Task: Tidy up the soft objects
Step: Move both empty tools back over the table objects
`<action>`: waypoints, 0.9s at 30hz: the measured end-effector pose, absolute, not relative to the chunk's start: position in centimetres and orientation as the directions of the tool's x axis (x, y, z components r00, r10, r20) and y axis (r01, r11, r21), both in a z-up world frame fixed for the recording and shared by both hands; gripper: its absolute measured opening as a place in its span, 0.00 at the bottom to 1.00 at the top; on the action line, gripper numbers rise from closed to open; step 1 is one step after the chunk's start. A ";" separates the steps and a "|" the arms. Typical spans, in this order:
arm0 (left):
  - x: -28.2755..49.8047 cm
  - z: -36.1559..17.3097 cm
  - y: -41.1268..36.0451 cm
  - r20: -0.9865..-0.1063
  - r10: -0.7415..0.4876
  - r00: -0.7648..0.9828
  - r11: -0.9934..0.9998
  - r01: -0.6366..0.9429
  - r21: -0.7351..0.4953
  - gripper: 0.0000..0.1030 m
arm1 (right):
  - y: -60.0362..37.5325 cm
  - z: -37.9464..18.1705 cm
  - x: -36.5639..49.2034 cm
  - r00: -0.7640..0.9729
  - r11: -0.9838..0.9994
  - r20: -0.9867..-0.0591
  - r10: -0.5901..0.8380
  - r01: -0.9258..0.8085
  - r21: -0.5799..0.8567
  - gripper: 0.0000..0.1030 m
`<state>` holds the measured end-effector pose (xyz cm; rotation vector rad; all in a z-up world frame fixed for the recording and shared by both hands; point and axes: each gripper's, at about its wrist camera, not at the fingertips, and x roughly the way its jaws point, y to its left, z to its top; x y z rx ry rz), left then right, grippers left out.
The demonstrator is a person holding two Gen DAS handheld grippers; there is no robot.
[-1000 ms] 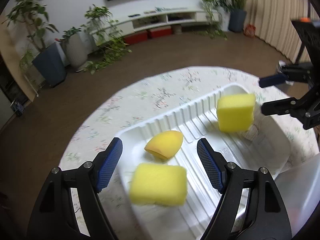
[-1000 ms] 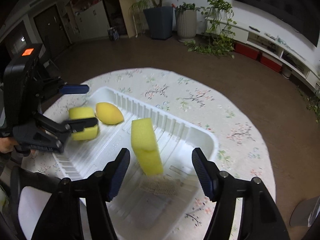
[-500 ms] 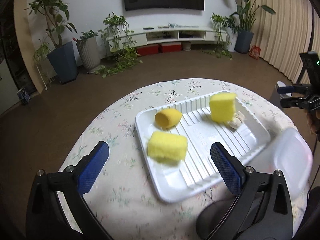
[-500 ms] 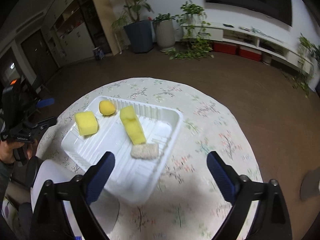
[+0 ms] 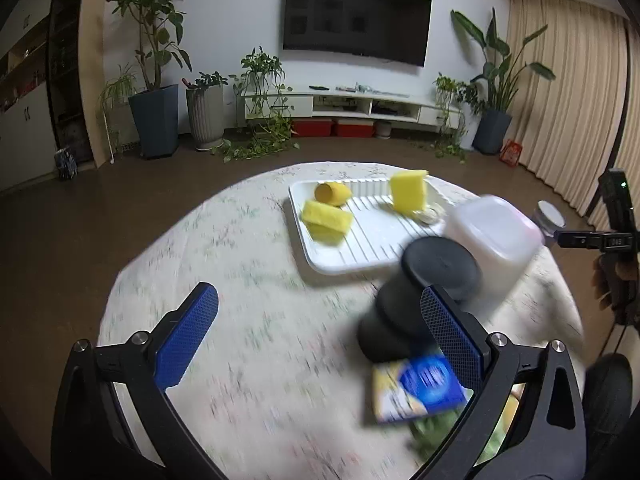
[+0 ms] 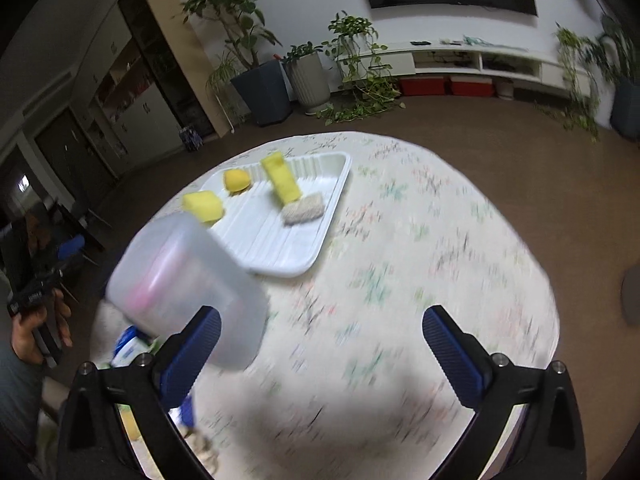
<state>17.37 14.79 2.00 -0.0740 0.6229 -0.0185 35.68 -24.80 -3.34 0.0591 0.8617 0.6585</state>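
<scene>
White ribbed tray [image 5: 340,256] is seen on the floral-clothed round table [image 5: 248,320]; inside it are held a yellow sponge block [image 5: 326,220], an orange egg-shaped sponge [image 5: 332,194], an upright yellow sponge [image 5: 407,196] and a beige scrub pad [image 6: 303,209] lying beside it. Left gripper [image 5: 318,340] is spread wide, nothing held. Right gripper [image 6: 320,344] is likewise spread, nothing grasped. Translucent plastic jug [image 6: 184,280] and black cylinder [image 5: 416,300] are seen near the tray, blurred.
</scene>
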 end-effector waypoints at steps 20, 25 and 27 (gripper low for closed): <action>7.8 -5.0 5.4 -0.655 -0.108 0.747 0.988 0.007 -0.154 1.00 | -21.1 -6.8 17.5 0.522 0.803 -0.640 0.564 -0.527 0.278 1.00; 8.2 -5.2 4.5 -0.673 -0.071 0.737 0.994 -0.005 -0.110 1.00 | -19.3 -7.5 15.3 0.541 0.821 -0.665 0.515 -0.534 0.202 1.00; 8.7 -5.5 4.5 -0.685 -0.072 0.725 0.992 -0.021 -0.126 1.00 | -18.8 -7.8 14.8 0.537 0.818 -0.669 0.514 -0.541 0.195 1.00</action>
